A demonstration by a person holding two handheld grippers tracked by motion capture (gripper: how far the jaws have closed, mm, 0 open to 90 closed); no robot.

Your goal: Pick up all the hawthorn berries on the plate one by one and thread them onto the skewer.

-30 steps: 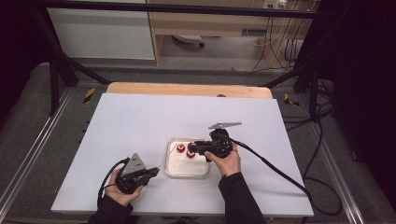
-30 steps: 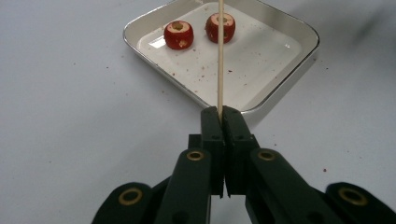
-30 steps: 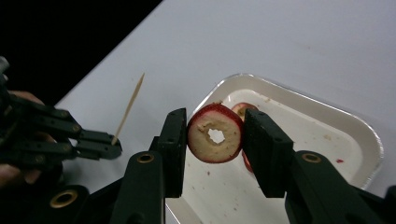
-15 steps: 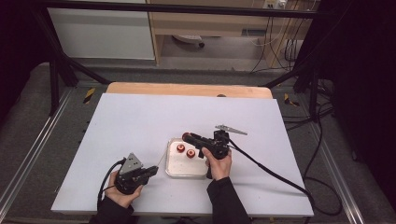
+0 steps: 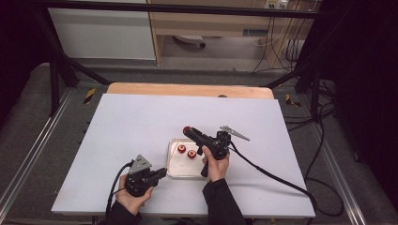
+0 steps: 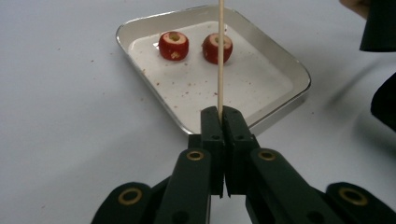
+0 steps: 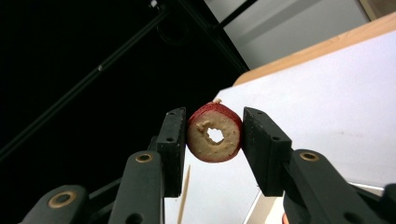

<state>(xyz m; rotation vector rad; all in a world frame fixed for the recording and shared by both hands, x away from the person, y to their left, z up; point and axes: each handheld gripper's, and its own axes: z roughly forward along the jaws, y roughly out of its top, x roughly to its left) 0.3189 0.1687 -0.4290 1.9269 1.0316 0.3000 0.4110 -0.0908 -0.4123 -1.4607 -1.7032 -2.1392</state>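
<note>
Right hand-held gripper (image 7: 212, 140) pinching a cored fruit ring (image 7: 215, 132), lifted above the tray (image 5: 174, 171); left hand-held gripper (image 6: 219, 116) clamped on an upright skewer (image 6: 220, 56). Best to line the ring's hole with the skewer tip and lower slowly, skewer held steady. White surface (image 5: 141, 122) lightly speckled with crumbs; dark room, black frame, cables.

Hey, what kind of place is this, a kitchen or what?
Probably a lab recording rig, not a kitchen: a white table inside a black metal frame, trailing cables, and a hand-held gripper with a camera.
</note>
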